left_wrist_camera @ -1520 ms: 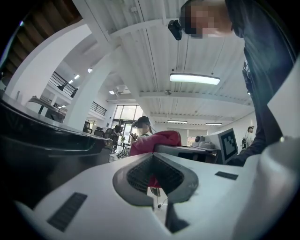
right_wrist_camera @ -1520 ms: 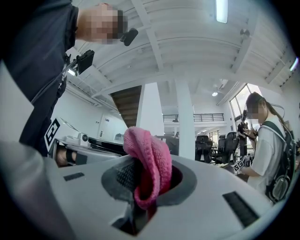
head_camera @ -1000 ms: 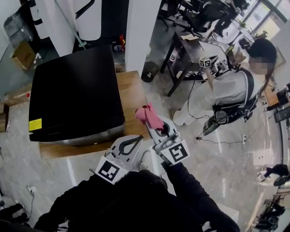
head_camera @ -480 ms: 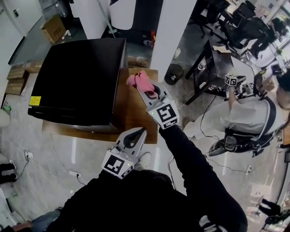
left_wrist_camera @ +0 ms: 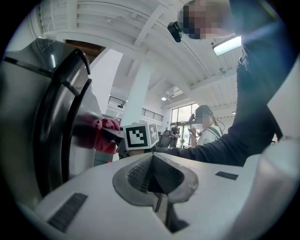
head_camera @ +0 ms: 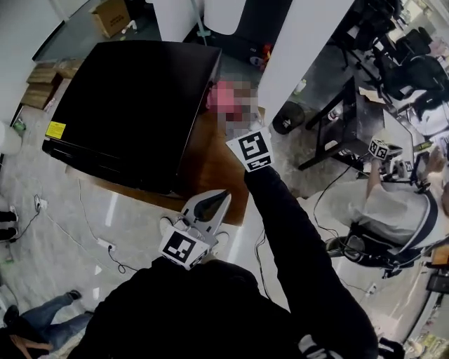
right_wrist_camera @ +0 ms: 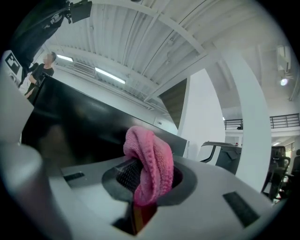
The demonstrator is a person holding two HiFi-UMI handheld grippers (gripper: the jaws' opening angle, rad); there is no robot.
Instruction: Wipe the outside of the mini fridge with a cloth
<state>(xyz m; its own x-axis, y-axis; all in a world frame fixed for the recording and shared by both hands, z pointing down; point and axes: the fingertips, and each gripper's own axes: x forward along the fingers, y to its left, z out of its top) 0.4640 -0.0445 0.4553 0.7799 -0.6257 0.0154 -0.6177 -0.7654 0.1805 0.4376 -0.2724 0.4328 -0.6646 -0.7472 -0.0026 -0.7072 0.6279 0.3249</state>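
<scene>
The black mini fridge (head_camera: 133, 98) stands on a wooden table (head_camera: 210, 168). My right gripper (head_camera: 231, 112) is shut on a pink cloth (head_camera: 224, 93), held against the fridge's right side near its upper edge; a mosaic patch covers part of it. In the right gripper view the cloth (right_wrist_camera: 147, 161) bulges out of the right gripper (right_wrist_camera: 145, 176), with the black fridge face (right_wrist_camera: 79, 126) just behind. My left gripper (head_camera: 218, 199) hangs shut and empty near my body, below the table's front edge. The left gripper view shows the left gripper (left_wrist_camera: 152, 161), the fridge side (left_wrist_camera: 56, 122) and the cloth (left_wrist_camera: 105, 136).
A white pillar (head_camera: 309, 42) rises right of the fridge, with a dark bin (head_camera: 287, 118) at its foot. A person with grippers (head_camera: 393, 210) stands at the right beside a black desk (head_camera: 351, 119). A cardboard box (head_camera: 112, 14) lies behind. Cables (head_camera: 98, 242) run over the floor.
My right gripper has carried the pink cloth from the table's right edge up to the fridge's right side. The left gripper has stayed low near my body.
</scene>
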